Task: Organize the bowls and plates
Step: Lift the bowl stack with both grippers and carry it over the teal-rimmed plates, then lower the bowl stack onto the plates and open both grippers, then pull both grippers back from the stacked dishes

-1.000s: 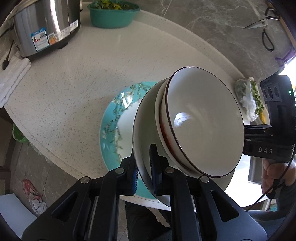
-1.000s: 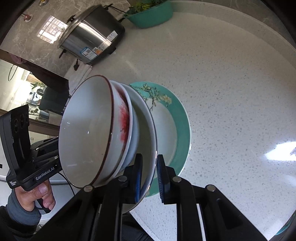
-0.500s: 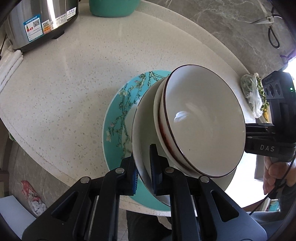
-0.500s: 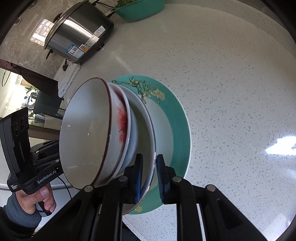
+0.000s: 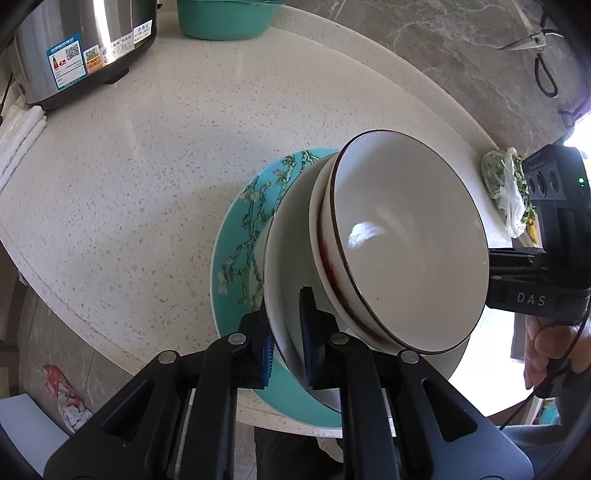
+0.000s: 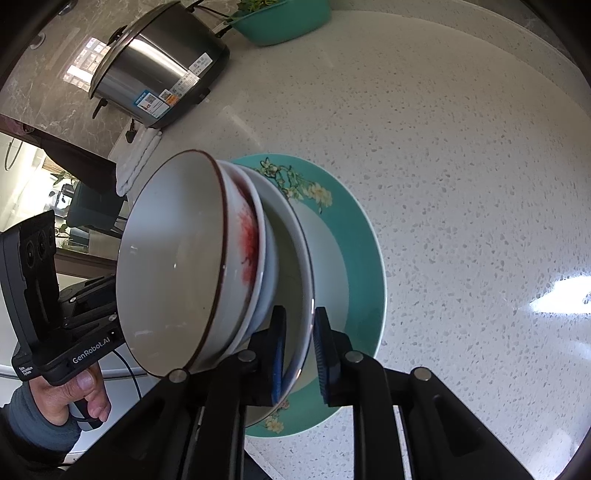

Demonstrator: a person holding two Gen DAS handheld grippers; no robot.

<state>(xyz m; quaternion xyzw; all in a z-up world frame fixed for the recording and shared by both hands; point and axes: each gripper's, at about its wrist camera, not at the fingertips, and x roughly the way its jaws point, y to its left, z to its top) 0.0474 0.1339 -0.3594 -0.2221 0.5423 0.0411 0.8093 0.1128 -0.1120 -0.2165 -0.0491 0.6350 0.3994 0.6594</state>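
Left gripper (image 5: 286, 332): clamped on near rim of white plate (image 5: 284, 258); blue pads (image 5: 266, 356) are pressed to either face of rim.
Right gripper (image 6: 299, 345): clamped on opposite rim of same white plate (image 6: 291, 258); rim is pinched between its blue pads (image 6: 323, 354).
Bowls: brown-rimmed bowl (image 5: 406, 243) is nested in red-patterned bowl (image 5: 325, 254), both carried in white plate, just beyond the tips.
Stack: held tilted between both grippers, above teal floral plate (image 5: 243, 236).
Teal floral plate: lies flat on speckled counter (image 5: 147, 166), beneath the tips.
Far ahead of left tips: rice cooker (image 5: 77, 48), teal basin (image 5: 225, 18), folded white cloth (image 5: 18, 136).
Right of stack: bagged greens (image 5: 509, 192).
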